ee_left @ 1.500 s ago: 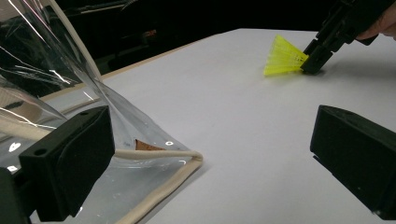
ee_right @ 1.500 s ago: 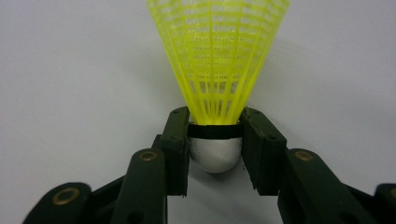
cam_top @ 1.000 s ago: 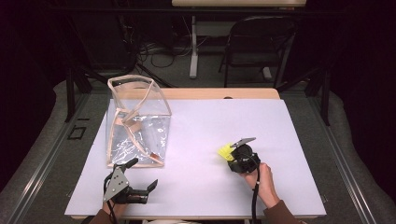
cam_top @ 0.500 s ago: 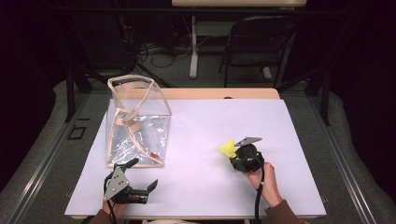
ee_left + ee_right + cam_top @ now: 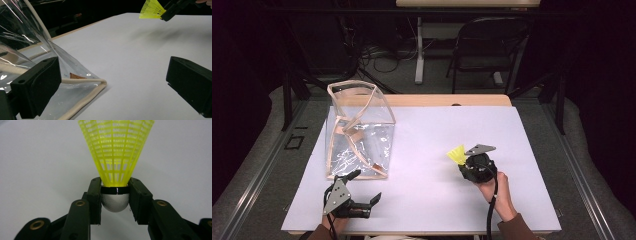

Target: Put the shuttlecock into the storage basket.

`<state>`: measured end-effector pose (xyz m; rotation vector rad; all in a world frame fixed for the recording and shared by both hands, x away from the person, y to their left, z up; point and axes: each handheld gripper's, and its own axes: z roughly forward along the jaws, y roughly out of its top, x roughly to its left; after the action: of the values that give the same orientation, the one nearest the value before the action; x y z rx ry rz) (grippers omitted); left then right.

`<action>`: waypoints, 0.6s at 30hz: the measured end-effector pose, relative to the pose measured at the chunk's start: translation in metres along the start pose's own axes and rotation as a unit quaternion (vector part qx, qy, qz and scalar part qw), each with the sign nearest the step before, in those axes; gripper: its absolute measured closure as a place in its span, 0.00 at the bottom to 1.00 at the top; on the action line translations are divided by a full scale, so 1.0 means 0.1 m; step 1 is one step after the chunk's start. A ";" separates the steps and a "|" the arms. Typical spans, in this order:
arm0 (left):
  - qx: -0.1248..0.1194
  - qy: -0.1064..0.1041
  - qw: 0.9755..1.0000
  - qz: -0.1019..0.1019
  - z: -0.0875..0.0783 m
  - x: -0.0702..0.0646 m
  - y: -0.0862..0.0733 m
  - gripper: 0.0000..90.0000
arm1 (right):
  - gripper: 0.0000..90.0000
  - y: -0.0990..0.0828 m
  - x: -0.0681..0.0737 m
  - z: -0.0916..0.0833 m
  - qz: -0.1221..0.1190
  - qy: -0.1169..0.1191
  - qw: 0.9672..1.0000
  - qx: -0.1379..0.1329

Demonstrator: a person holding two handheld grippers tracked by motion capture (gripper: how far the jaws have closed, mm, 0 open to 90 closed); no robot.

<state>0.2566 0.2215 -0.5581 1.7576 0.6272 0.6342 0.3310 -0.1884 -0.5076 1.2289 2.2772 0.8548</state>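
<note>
While the right gripper clamps its jaws on the white rounded cork base of a yellow plastic mesh shuttlecock, the skirt fans out beyond the jaw tips above the white surface. Farther off, the left gripper stands open, its left jaw just beside a clear plastic bag with beige trim.

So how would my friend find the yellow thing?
Start at the white table and look to its right side, away from the clear plastic bag. The right tool is pinching a shuttlecock by its silver tip, the one bright yellow netted cone there.
</note>
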 end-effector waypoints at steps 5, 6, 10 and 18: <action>0.001 0.000 1.000 0.001 0.00 0.00 0.00 0.00 | 0.72 0.04 0.00 -0.08 0.000 -0.001 1.000 -0.008; 0.000 0.000 1.000 0.000 0.00 0.00 0.00 0.00 | 0.72 0.05 -0.01 -0.10 -0.003 -0.003 1.000 -0.008; 0.000 0.000 1.000 -0.002 0.00 0.00 0.00 0.00 | 0.72 0.12 -0.04 -0.19 -0.009 -0.009 1.000 -0.015; 0.000 -0.001 1.000 -0.002 0.00 0.00 0.00 0.00 | 0.72 0.22 -0.05 -0.35 -0.014 -0.014 0.999 -0.033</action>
<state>0.2565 0.2219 -0.5580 1.7557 0.6305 0.6300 0.3256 -0.1942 -0.4666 1.1707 2.2214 0.8896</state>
